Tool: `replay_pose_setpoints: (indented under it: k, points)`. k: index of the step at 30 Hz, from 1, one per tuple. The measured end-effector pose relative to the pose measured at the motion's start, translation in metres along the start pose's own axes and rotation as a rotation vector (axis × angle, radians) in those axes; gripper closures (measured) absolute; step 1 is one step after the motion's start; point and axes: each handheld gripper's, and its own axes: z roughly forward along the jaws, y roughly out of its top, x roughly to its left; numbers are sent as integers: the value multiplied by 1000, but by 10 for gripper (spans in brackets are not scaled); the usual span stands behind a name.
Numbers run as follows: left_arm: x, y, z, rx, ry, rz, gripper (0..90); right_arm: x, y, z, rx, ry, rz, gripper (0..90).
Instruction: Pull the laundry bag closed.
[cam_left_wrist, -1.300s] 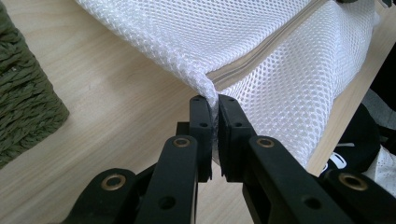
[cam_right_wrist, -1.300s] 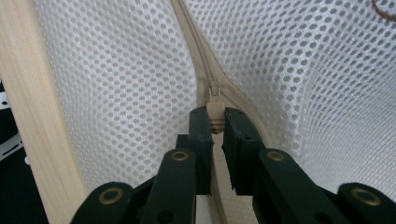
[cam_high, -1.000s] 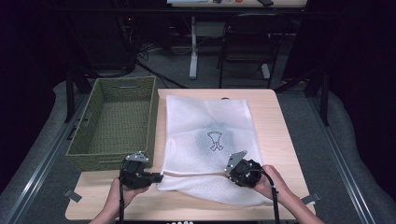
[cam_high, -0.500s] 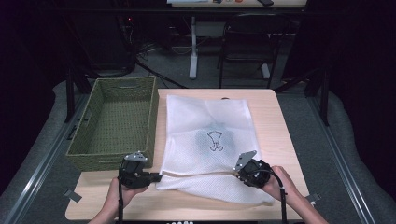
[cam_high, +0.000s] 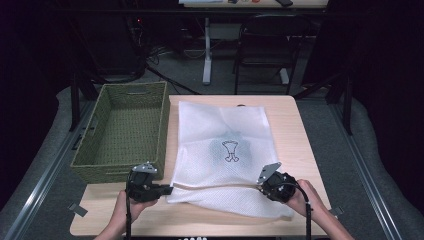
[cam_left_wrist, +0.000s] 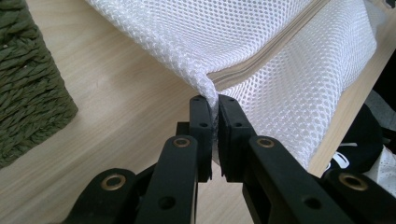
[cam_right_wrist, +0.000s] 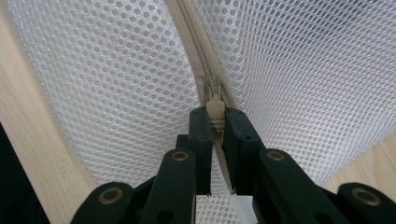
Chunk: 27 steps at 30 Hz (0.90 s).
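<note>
On the table (cam_high: 295, 125), a white mesh bag (cam_high: 225, 150) ran lengthwise from 12 to 6 o'clock, zipper (cam_right_wrist: 196, 42) nearest. Left gripper (cam_left_wrist: 212, 100) pinched its corner; right gripper (cam_right_wrist: 215, 114) clamped the zipper pull (cam_right_wrist: 215, 112).

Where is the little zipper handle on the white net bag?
The zipper pull is pinched in the right gripper, at the near right part of the mesh bag in the high view.

Basket (cam_high: 125, 130) walls off my left hand-held gripper (cam_high: 167, 189); bag (cam_high: 225, 150) covers mid-table. Bare table (cam_high: 287, 130) strip right of bag is passable.
</note>
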Motion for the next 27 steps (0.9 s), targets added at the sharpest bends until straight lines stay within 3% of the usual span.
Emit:
replay_pose_setpoints:
  k: [14, 27]
  points:
    - [1, 0, 0, 2, 0, 1, 857, -8, -15, 1, 2, 0, 39, 819]
    - [1, 0, -1, -5, 5, 6, 857, -16, -30, 4, 55, -2, 91, 819]
